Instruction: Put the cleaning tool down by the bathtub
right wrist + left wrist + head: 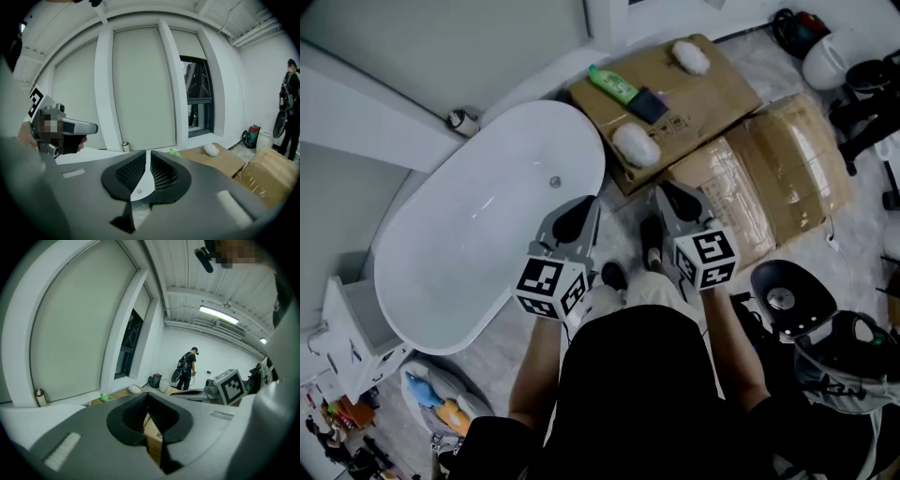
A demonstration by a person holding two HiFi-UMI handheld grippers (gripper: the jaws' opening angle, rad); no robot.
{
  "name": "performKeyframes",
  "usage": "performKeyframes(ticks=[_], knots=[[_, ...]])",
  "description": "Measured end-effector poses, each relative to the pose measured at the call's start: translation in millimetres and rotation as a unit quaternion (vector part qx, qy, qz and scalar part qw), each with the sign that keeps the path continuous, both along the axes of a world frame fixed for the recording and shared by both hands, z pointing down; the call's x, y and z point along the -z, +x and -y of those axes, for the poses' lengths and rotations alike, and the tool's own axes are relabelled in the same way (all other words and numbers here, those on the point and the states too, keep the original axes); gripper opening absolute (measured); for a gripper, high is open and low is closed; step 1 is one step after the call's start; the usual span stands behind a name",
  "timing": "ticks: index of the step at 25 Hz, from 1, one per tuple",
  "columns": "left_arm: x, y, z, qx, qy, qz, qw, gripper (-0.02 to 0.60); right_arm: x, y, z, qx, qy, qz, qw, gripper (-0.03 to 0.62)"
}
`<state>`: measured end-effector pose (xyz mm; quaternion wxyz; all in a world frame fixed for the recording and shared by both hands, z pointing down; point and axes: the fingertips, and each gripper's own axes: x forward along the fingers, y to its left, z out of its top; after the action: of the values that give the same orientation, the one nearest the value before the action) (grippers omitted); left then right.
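A white oval bathtub fills the left of the head view. Past its far end lies a flat cardboard box carrying two white fluffy cleaning tools, a green bottle and a dark pad. My left gripper hangs over the tub's near-right rim, jaws together and holding nothing. My right gripper is beside it over the floor, also shut and holding nothing. In the left gripper view my left gripper points toward the cardboard; in the right gripper view my right gripper faces the window wall.
A second wrapped cardboard box lies to the right. A black stool and a bag stand near my right side. A small can sits on the ledge behind the tub. A person stands far off.
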<state>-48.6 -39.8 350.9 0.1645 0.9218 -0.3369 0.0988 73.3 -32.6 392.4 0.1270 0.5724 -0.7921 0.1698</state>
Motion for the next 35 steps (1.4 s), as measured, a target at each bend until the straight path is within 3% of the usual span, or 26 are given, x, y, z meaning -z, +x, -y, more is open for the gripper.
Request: performKeyframes(ticks=[9, 17, 26, 35], knots=[[9, -8, -28, -0.012, 0.004, -0.018, 0.9998, 0.0, 40, -18, -36, 0.0, 0.032, 0.001, 1.0, 0.034], [37, -13, -36, -0.017, 0.036, -0.034, 0.9986, 0.0, 73, -33, -52, 0.004, 0.063, 0.009, 0.998, 0.012], [51, -14, -34, -0.01, 0.048, -0.033, 0.9982, 0.0, 107, -28, -61, 0.007, 0.094, 0.014, 0.995, 0.009], [80, -11, -27, -0.01, 0.085, -0.039, 0.9956, 0.0, 140, -18, -60, -0.001, 0.13, 0.03, 0.991, 0.008]])
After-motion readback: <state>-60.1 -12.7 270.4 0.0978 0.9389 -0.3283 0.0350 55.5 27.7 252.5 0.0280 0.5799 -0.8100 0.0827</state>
